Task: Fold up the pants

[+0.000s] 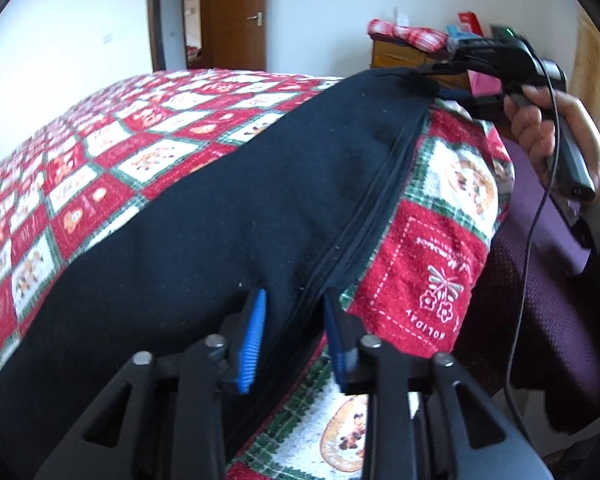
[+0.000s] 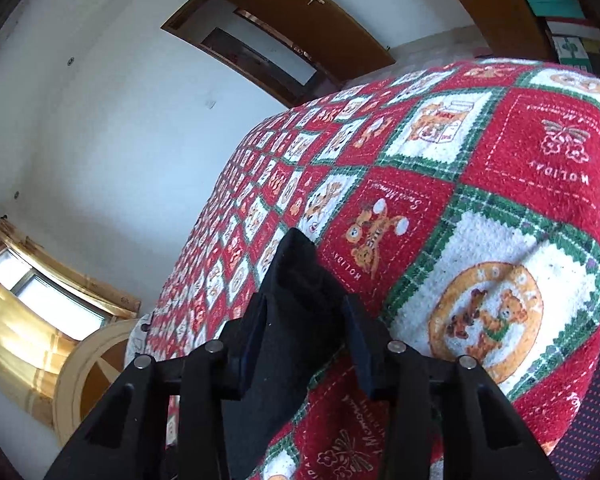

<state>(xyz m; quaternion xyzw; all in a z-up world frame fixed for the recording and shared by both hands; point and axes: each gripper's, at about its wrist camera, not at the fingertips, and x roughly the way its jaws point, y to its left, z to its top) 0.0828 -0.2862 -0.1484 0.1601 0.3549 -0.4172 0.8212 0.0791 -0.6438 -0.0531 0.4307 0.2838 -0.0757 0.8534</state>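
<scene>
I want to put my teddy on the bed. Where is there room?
The blanket is bare on the far side of the dark pants, toward the door. The near edge is crowded: the left gripper and right gripper are at the pants.

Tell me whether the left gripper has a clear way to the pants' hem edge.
Probably yes: the left gripper already straddles the hem edge of the dark pants on the patterned blanket, nothing between.
</scene>
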